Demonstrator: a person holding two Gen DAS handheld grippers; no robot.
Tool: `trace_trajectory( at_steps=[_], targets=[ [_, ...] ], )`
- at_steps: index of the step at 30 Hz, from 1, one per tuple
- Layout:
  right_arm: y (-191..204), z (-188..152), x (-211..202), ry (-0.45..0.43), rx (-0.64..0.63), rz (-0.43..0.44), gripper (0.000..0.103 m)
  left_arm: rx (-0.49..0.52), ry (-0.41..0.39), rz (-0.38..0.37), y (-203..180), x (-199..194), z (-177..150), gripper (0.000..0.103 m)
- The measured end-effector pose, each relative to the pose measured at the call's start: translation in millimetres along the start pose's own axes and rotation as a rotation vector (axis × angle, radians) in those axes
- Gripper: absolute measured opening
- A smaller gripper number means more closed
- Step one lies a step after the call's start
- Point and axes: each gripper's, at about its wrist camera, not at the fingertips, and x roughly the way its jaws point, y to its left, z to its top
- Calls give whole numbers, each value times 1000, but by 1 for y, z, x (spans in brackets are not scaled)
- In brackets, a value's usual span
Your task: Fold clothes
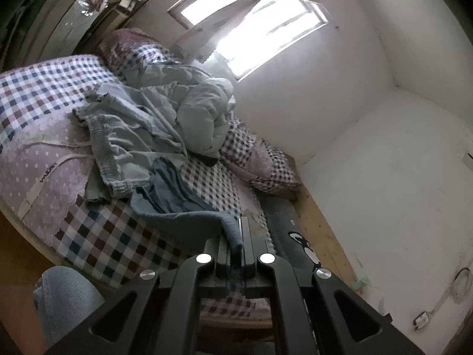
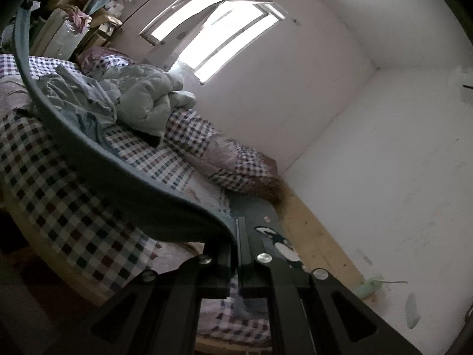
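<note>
Blue-grey garment [image 1: 177,207] is what I have in both tools, lifted off the bed [image 1: 97,236] at its near edge. My left hand-held gripper [image 1: 241,236] is clamped tight on one folded edge of it; the cloth runs up out of the jaws and trails back onto the checked bedspread [image 1: 118,245]. My right hand-held gripper [image 2: 237,236] is likewise closed on another edge of the same garment [image 2: 124,171], and from that view the fabric stretches away in a long taut band to the upper left, across the bed.

Behind the garment on the bed lies a rumpled heap of pale green clothes [image 1: 130,136], one piece showing a gathered waistband, and beyond that a bunched pale duvet [image 1: 204,112]. A checked pillow [image 1: 266,165] rests against the white wall [image 1: 384,177] on the far side. A bright window [image 1: 251,29] with a curtain pulled aside sits above the bed's far end. At the lower left of the left view I can see a knee in grey-blue cloth [image 1: 65,298]. A dark mat with a cartoon figure [image 1: 295,236] lies between the bed and the wall.
</note>
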Motion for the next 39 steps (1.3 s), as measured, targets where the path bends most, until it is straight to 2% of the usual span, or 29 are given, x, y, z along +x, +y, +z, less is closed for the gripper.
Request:
trace_trajectory(
  at_steps=[9,19,29,34,39],
  targets=[
    [6,6,32,32,-6,55,0,-48,10,19,9,41,26,3],
    [10,28,113,94,-28,157,0,-88,45,106,27,126,69,3],
    [44,40,250,199,-95,273,0,-119,112,275,74,251,100,3],
    [78,30,335,284,-116,349,0,-94,139,323,99,318,109,3],
    [116,15,419,381,-135,435,0,-60,192,438,142,393,106,3]
  ],
)
